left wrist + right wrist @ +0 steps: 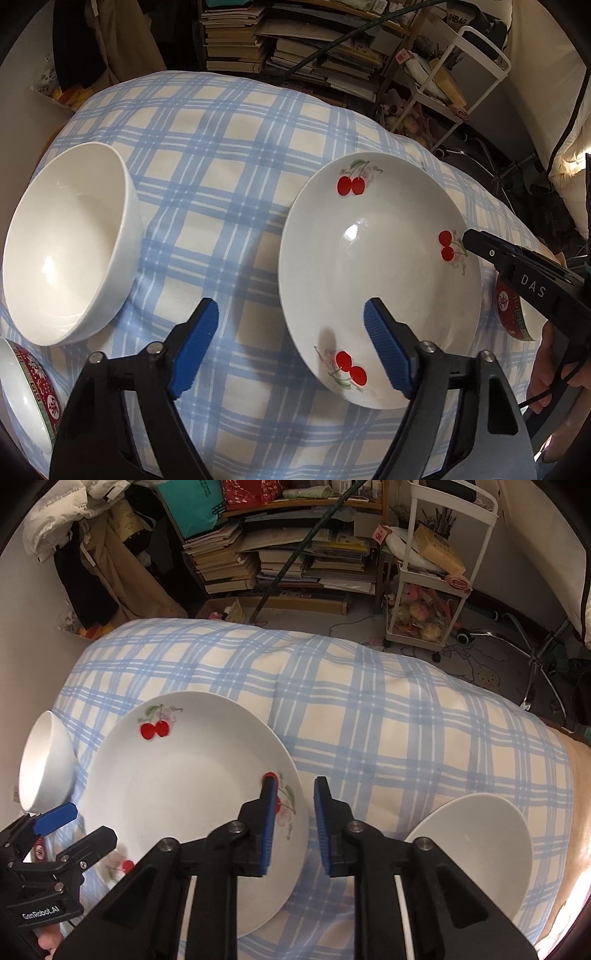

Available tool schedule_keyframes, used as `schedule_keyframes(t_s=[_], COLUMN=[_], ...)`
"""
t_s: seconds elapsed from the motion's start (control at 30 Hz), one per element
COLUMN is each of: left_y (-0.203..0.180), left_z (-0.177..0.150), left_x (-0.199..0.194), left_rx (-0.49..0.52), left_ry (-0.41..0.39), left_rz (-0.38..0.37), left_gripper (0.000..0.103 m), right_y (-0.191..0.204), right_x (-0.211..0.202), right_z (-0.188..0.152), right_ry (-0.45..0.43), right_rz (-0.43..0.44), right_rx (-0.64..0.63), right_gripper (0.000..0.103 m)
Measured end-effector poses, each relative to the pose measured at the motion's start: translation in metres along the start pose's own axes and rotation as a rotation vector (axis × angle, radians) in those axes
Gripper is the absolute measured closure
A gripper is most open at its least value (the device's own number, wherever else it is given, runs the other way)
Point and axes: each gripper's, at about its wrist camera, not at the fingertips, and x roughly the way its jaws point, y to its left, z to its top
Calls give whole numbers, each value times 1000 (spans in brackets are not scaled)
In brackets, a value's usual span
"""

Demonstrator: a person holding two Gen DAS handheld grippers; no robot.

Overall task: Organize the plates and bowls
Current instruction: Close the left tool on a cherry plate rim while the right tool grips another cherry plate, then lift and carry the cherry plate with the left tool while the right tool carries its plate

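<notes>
A white cherry-print plate (376,266) lies on the blue plaid tablecloth (221,166); it also shows in the right wrist view (184,794). My left gripper (291,347) is open, its right finger over the plate's near-left rim and its left finger over the cloth. My right gripper (293,827) is open and straddles the plate's right rim without closing on it; it also shows in the left wrist view (476,240). A plain white bowl (66,243) stands left of the plate. Another white bowl (476,849) sits at the right.
A red-patterned bowl (33,391) sits at the near left and another (513,314) behind the right gripper. Beyond the table are stacked books (236,565), a white cart (432,590) and a chair base (517,646).
</notes>
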Motion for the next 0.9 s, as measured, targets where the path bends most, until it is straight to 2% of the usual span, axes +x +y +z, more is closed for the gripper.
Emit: schedule_keyframes(t_s=[0.07, 0.1, 0.23, 0.33, 0.47, 0.7, 0.9], left_y=[0, 0, 2, 6, 10, 12, 12], left_z=[1, 1, 3, 5, 8, 12, 5], left_x=[5, 7, 13, 17, 16, 12, -6], left_rx=[-5, -11, -25, -51, -57, -24, 19], left_ry=[13, 12, 24, 21, 5, -5, -26], left_rz=[-25, -33, -26, -34, -103, -113, -59], left_gripper=[27, 31, 53, 64, 83, 86, 86], right_y=[0, 0, 1, 3, 3, 10, 9], right_x=[2, 3, 8, 11, 11, 9, 1], right_z=[0, 0, -1, -3, -4, -7, -20], right_ry=[6, 9, 29, 35, 31, 35, 38], right_rz=[-9, -2, -10, -18, -18, -49, 13], right_rx=[-3, 1, -1, -9, 8, -39, -15], right_gripper=[86, 88, 89, 90, 90, 90, 91])
